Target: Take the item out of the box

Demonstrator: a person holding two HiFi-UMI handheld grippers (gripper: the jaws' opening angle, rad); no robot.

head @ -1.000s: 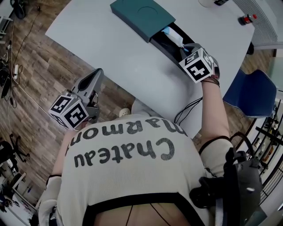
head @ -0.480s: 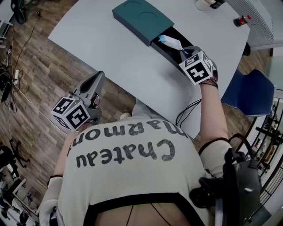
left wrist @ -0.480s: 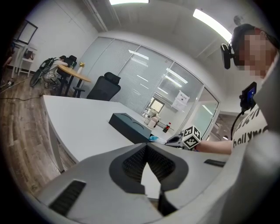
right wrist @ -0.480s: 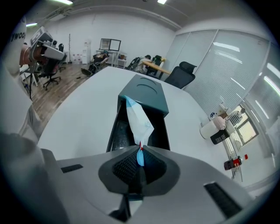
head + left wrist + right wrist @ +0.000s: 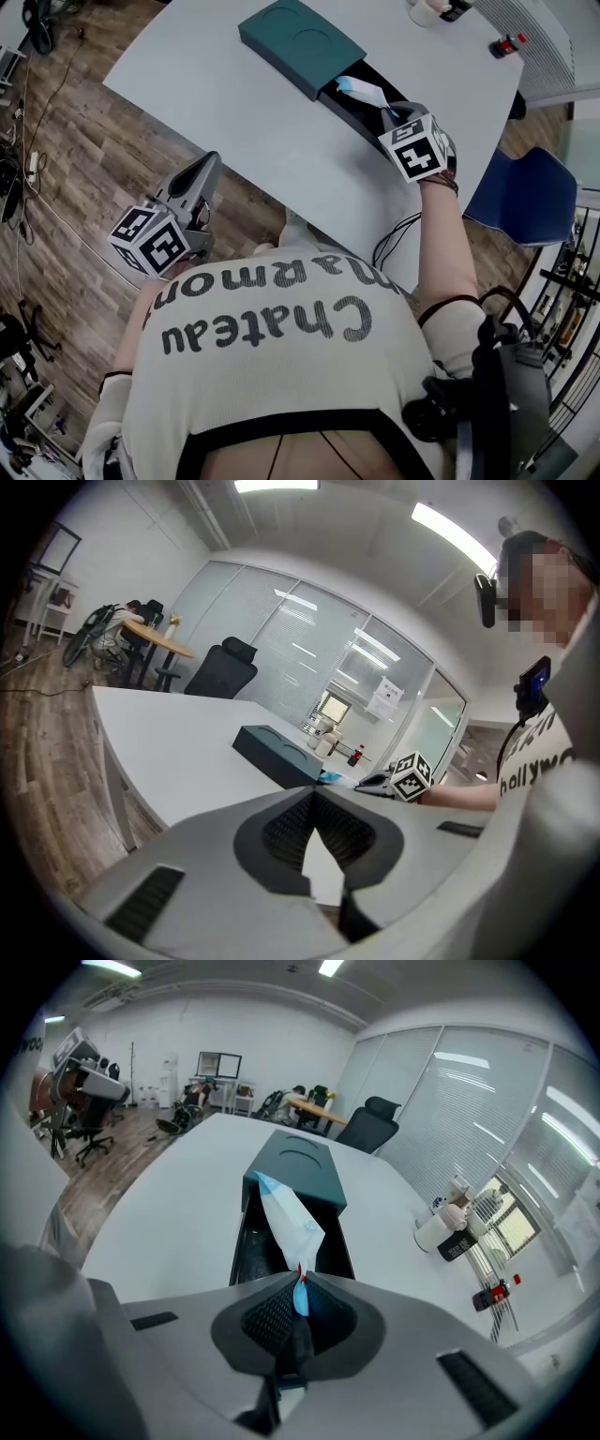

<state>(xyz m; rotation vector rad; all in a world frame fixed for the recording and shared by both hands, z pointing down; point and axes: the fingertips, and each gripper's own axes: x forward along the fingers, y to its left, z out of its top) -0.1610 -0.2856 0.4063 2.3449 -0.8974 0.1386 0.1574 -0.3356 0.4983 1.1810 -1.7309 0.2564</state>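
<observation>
Right gripper view, fingers (image 5: pixel 262 1318) pinching packet (image 5: pixel 286 1218)

Box (image 5: pixel 298 42): dark teal, flat, rect. sleeve w/ round embossed marks on top, laid flat on white table (image 5: pixel 216 103). Black inner tray (image 5: pixel 354 101) slid partway out of sleeve's near end, left open. Packet (image 5: pixel 289 1222): soft, white + light blue, small red mark at near end. Near end pinched by right gripper (image 5: pixel 300 1283), raised over tray. Packet stretched slantwise, far end by sleeve mouth; contact w/ tray not discernible.
</observation>
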